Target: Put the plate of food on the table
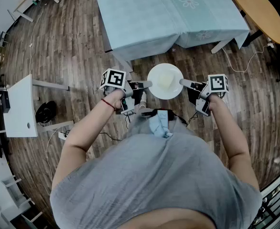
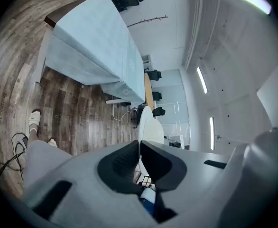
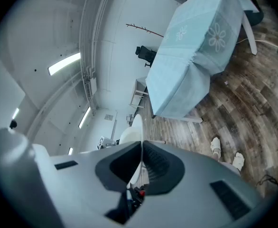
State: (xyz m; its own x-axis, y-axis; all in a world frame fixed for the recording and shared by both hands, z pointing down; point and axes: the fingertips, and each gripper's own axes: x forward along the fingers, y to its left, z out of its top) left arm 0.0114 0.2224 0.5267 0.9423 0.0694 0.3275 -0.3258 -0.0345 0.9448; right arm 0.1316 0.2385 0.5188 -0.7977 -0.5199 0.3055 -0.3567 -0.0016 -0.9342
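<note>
A white plate point(image 1: 165, 81) with pale food point(image 1: 164, 79) on it hangs level over the wooden floor, short of the table point(image 1: 168, 13) with the light blue cloth. My left gripper point(image 1: 148, 84) is shut on the plate's left rim and my right gripper point(image 1: 182, 82) is shut on its right rim. In the left gripper view the plate point(image 2: 148, 126) shows edge-on between the closed jaws of the left gripper point(image 2: 139, 148). The right gripper view shows the plate point(image 3: 134, 129) the same way, pinched in the right gripper point(image 3: 142, 151), with the table point(image 3: 196, 61) ahead.
A round wooden table point(image 1: 258, 11) stands at the far right, behind the blue-clothed one. A white side table point(image 1: 20, 106) sits at the left, with cables point(image 1: 59, 135) on the floor near it. Table legs point(image 1: 223, 44) reach down at the cloth's near edge.
</note>
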